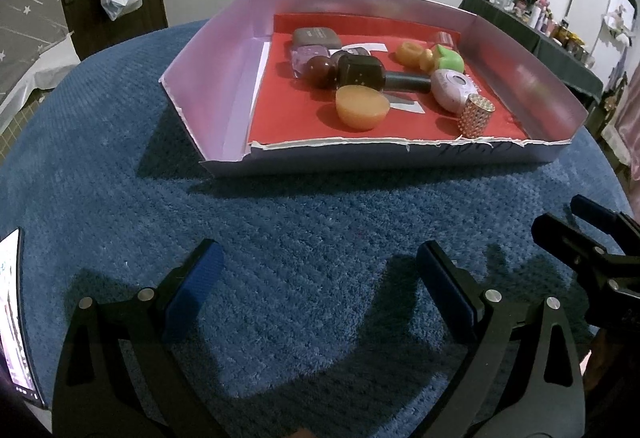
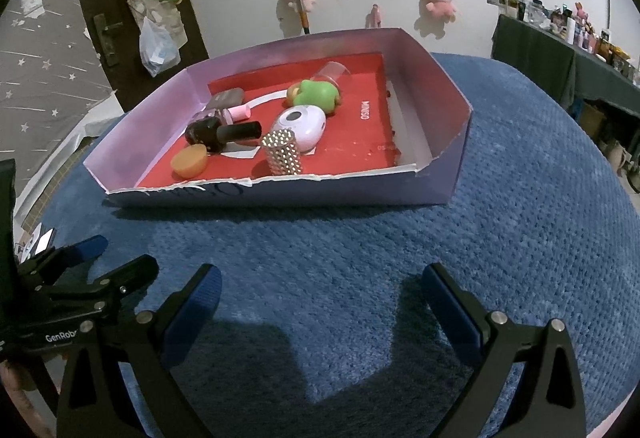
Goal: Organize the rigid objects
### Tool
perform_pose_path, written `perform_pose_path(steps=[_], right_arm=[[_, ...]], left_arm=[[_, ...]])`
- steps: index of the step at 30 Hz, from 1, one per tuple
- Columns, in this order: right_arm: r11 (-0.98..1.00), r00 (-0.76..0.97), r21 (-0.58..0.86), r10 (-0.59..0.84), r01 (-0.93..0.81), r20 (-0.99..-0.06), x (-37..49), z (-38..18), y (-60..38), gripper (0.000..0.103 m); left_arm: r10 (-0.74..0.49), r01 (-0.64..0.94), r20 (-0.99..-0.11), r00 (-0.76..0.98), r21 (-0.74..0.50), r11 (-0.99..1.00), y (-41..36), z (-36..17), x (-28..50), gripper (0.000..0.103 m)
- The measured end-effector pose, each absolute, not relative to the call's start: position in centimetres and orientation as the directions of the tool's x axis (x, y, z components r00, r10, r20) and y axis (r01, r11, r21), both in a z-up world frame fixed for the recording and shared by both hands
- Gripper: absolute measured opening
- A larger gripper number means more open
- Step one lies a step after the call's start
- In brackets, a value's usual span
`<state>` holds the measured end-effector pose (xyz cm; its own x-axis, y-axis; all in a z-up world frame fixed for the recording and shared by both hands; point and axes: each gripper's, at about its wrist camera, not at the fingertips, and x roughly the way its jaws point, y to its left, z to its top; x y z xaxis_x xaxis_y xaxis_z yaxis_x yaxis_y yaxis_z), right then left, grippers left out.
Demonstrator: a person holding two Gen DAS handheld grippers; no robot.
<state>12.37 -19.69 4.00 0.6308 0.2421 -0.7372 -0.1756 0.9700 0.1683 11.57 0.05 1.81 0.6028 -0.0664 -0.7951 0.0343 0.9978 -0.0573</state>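
Blue mat (image 1: 280, 222), filled tray (image 1: 224, 78)

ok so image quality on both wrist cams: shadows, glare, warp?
Left wrist: heavy fisheye bend with black corners, hard shadows on the blue cloth under the open left gripper and beside the tray, soft sheen on its right wall. Right wrist: same warp, dark shadow patch below the open right gripper, studded cylinder glints, far shelves soft.

Lilac tray (image 1: 224, 78) with red floor, orange half-round (image 1: 362, 106), studded silver cylinder (image 1: 476, 115), blue cloth (image 1: 280, 238)
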Motion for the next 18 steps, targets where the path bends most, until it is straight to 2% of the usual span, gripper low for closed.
perform_pose_path(steps=[18], right_arm=[[0.972, 0.623, 0.167, 0.236, -0.168, -0.745, 12.32, 3.5, -19.65, 0.102]], left_arm=[[-0.054, 0.037, -0.8, 0.597, -0.039, 0.999, -0.12, 1.67, 11.72, 0.1]])
